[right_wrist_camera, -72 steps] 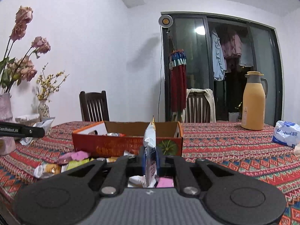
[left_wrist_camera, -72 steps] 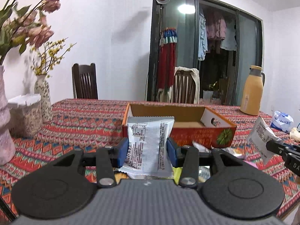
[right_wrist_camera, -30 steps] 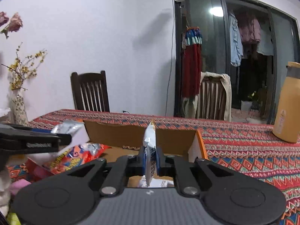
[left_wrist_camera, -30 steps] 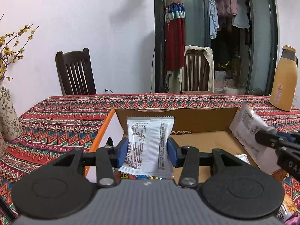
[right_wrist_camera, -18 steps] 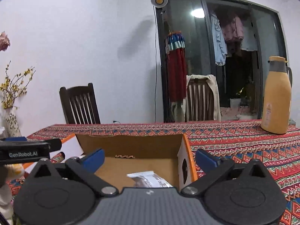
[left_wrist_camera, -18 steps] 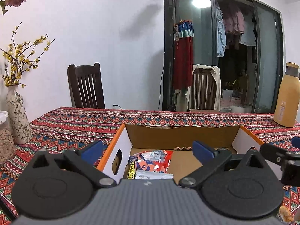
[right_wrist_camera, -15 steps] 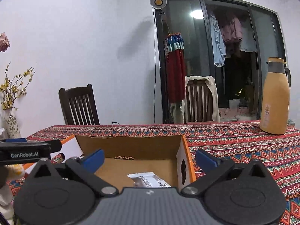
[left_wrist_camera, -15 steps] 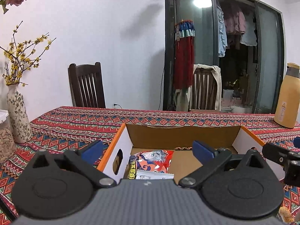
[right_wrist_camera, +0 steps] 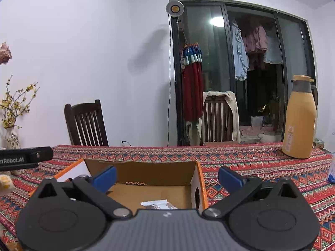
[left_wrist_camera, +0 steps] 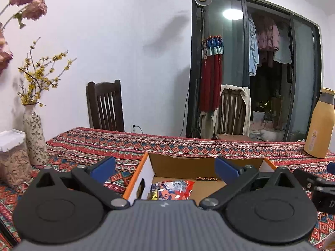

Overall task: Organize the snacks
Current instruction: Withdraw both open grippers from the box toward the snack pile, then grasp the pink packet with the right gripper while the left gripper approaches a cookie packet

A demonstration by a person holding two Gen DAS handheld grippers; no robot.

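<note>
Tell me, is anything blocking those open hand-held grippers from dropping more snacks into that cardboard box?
Nothing visible does. The cardboard box is open-topped, with only a red snack packet and a white packet lying flat on its floor. Both the left hand-held gripper and right hand-held gripper are open and empty.

Home dining room, clothed table (left_wrist_camera: 171, 144), chairs (left_wrist_camera: 104, 106), hanging laundry (left_wrist_camera: 270, 41)

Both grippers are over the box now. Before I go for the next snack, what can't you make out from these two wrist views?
- Near part of the cardboard box floor: hidden by each gripper's own body, both views.
- Red snack packet: lower part cut off by the left gripper body.
- White-edged packet: mostly hidden under the right gripper body.
- Loose snacks on the table in front of the box: out of view.
- Label on the yellow jug: too small to read.
</note>
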